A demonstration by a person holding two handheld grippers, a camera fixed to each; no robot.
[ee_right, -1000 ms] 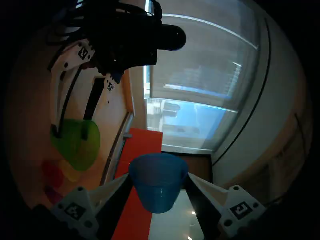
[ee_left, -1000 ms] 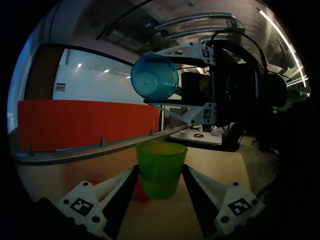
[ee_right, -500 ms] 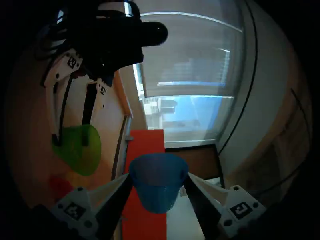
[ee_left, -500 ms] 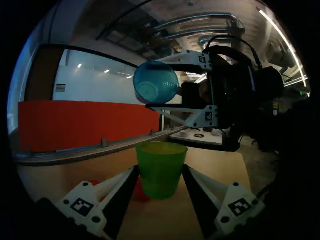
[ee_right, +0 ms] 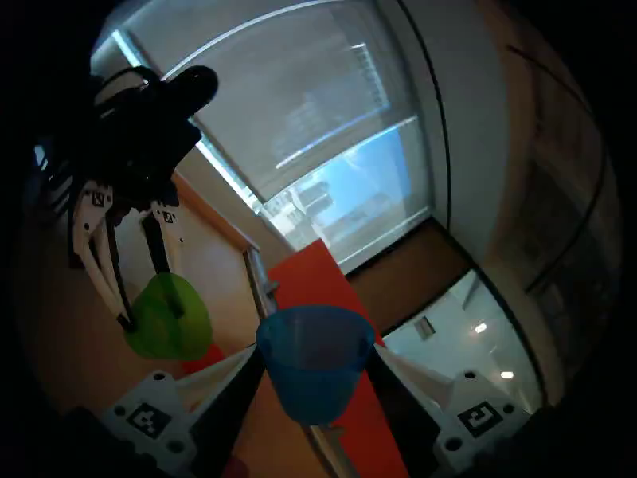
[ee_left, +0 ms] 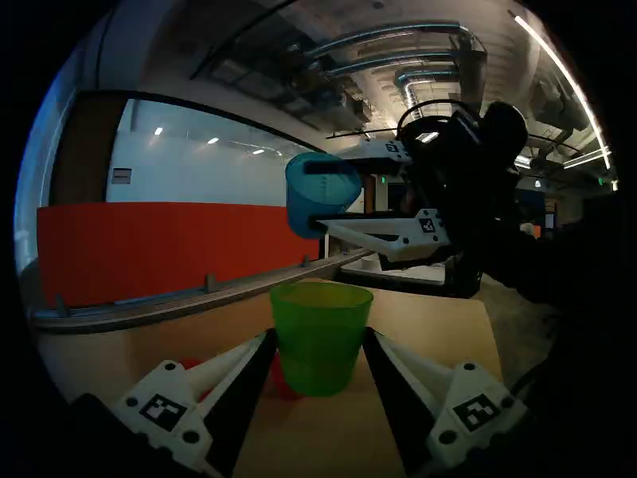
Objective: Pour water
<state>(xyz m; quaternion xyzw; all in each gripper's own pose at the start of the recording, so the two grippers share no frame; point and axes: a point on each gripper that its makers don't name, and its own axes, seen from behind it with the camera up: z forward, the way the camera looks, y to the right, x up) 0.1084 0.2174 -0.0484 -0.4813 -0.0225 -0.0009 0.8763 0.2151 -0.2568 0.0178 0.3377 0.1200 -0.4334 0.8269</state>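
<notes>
— What does the left gripper view give you?
— At 6 o'clock the left gripper (ee_left: 318,334) is closed narrow on the upright green cup (ee_left: 321,358), both fingers pressed to its sides, over the table (ee_left: 430,319). A red thing (ee_left: 279,381) peeks out behind the cup at 7. At 12 the right gripper (ee_left: 314,197) clamps the blue cup (ee_left: 326,187) in the air above the green one.
— And the right gripper view?
— The green cup hangs at 8 between the far left gripper's fingers. At 6, close up, the right gripper's fingers sit tight on the blue cup. There is an orange panel (ee_right: 306,275) behind it and a window (ee_right: 334,159) at 12.
— What has changed in the last second?
— The blue cup was lying end-on toward the left camera. Now it shows its wall and is nearly upright. The green cup has not moved.
</notes>
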